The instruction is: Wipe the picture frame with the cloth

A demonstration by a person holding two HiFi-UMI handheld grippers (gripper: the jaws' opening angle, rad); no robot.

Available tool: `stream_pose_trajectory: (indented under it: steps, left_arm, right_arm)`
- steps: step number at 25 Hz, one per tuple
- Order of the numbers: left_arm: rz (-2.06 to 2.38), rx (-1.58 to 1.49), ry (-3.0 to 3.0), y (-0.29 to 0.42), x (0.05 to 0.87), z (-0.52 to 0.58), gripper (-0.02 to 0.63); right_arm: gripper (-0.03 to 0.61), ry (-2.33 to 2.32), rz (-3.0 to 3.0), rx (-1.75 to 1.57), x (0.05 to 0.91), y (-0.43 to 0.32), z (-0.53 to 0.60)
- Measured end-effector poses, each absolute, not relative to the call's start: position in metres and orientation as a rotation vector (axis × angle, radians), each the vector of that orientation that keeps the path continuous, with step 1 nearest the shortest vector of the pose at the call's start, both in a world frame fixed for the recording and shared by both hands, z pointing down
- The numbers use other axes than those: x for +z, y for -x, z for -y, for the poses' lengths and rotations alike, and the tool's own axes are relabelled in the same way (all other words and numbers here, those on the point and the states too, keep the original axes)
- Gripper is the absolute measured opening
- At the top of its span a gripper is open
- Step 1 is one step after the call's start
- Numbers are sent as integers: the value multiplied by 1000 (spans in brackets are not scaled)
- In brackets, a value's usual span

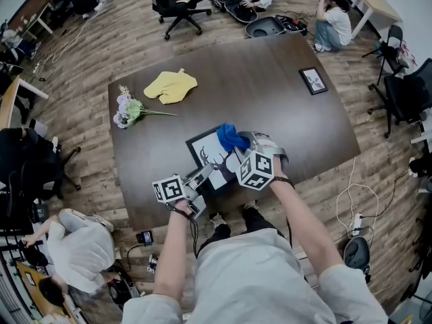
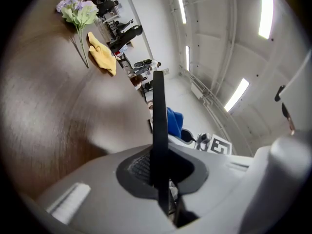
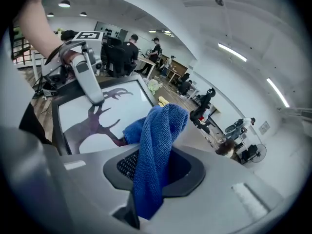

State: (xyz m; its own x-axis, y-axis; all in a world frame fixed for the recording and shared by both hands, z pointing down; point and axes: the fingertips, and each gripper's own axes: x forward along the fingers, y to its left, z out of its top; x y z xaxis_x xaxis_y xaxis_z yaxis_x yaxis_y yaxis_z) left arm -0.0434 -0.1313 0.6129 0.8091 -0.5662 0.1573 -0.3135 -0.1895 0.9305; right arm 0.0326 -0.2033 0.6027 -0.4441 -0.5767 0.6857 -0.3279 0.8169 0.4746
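The picture frame (image 1: 210,159), black-edged with a dark deer silhouette on white, lies near the front edge of the dark table (image 1: 270,79). My left gripper (image 1: 205,175) is shut on the frame's near left edge; in the left gripper view the black edge (image 2: 158,126) stands thin between the jaws. My right gripper (image 1: 239,145) is shut on the blue cloth (image 1: 231,137), which rests bunched on the frame's upper right part. In the right gripper view the cloth (image 3: 155,150) hangs from the jaws over the deer picture (image 3: 97,116), and the left gripper (image 3: 90,82) reaches onto the frame's left side.
A yellow cloth (image 1: 171,86) and a bunch of flowers (image 1: 128,110) lie on the table's far left. A small framed picture (image 1: 313,80) sits at the far right. Office chairs and several people surround the table on the wooden floor.
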Motion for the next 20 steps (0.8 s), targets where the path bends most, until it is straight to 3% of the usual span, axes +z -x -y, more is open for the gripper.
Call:
stream_pose_trajectory:
  steps: [12, 20]
  left_arm:
    - [727, -272, -1782, 46, 616, 143, 75]
    - [719, -283, -1790, 44, 613, 144, 75]
  right_arm:
    - [84, -473, 2200, -320, 605, 22, 138]
    - [84, -519, 2160, -300, 612, -2, 155]
